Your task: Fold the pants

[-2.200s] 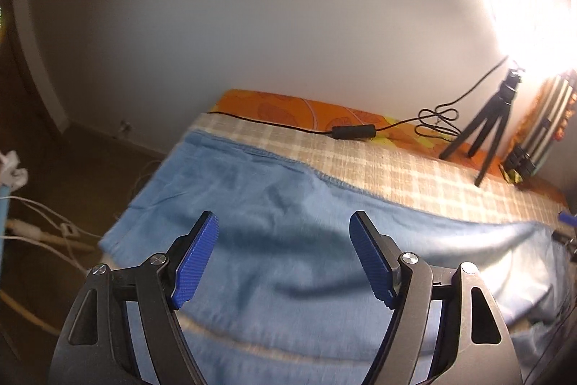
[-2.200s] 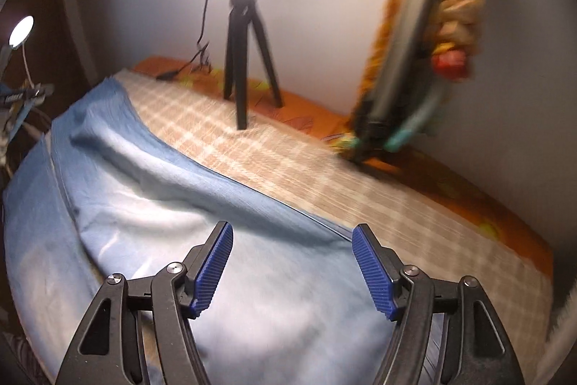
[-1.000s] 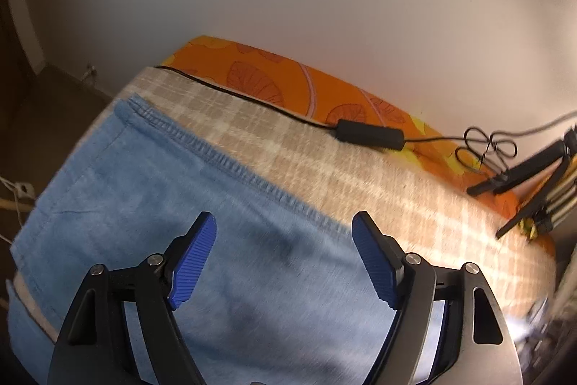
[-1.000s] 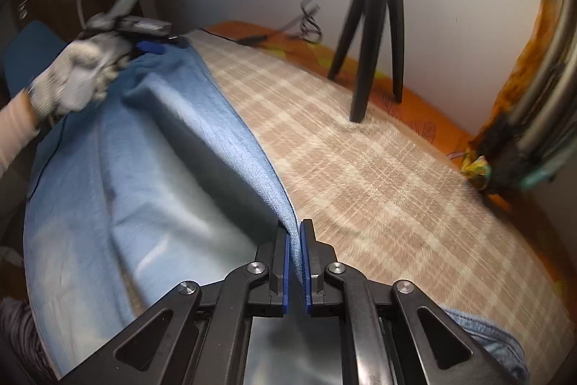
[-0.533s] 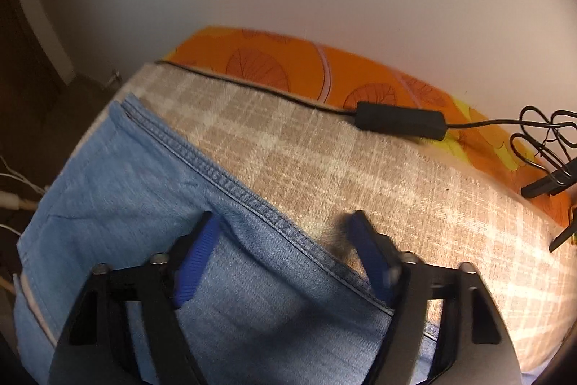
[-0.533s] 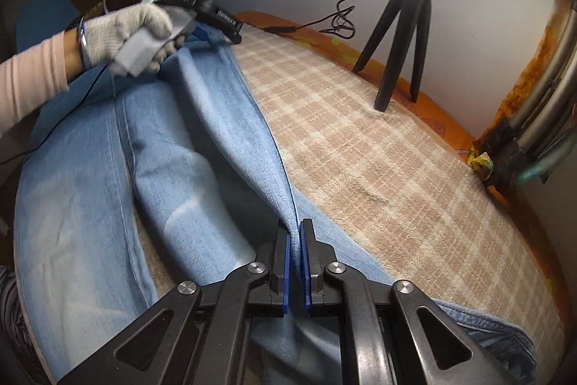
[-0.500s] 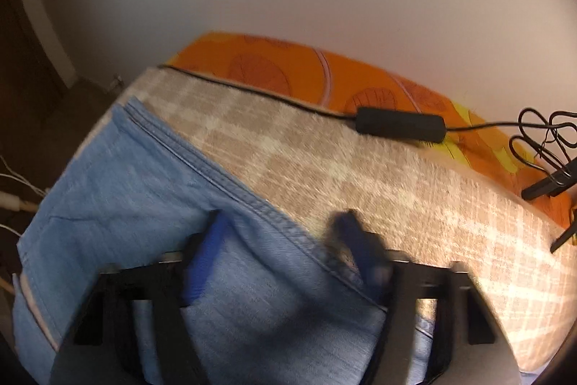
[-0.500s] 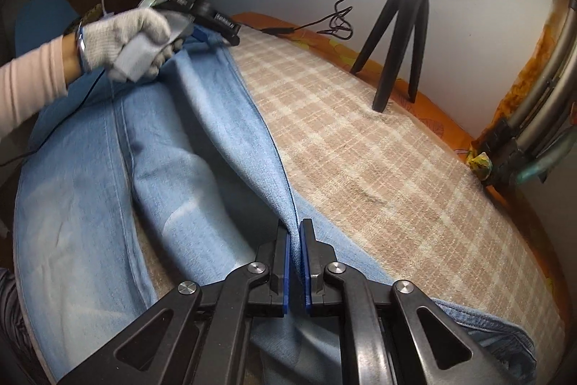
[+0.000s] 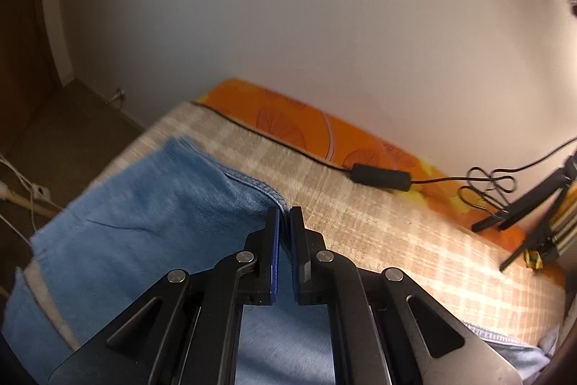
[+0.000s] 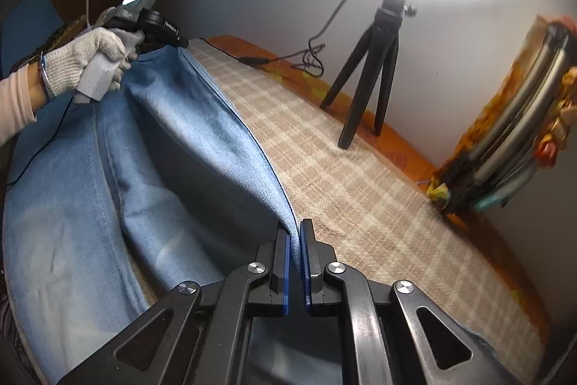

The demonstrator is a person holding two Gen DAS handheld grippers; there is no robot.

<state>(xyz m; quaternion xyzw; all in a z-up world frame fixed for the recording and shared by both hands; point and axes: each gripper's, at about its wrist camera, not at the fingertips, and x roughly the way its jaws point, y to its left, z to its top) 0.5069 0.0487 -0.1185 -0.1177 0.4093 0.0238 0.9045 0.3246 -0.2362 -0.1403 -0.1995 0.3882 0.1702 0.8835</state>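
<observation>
Both tongs are on the far hem now: the left gripper (image 9: pixel 285 226) has just been closing and pinches the pants (image 9: pixel 151 226) at centre frame; the right gripper (image 10: pixel 295 240) is clamped on that edge (image 10: pixel 202 139), low centre. The denim covers the left of the checked mat (image 10: pixel 360 190). Lift evenly, keep the edge taut, and carry it over without snagging the tripod (image 10: pixel 371 67).

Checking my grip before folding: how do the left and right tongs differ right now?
Left tongs pinch the jeans at the stitched hem corner; right tongs pinch farther along the edge. Left have just closed on it; right show no such sign. Both are shut on denim, edge raised off the plaid cover.
</observation>
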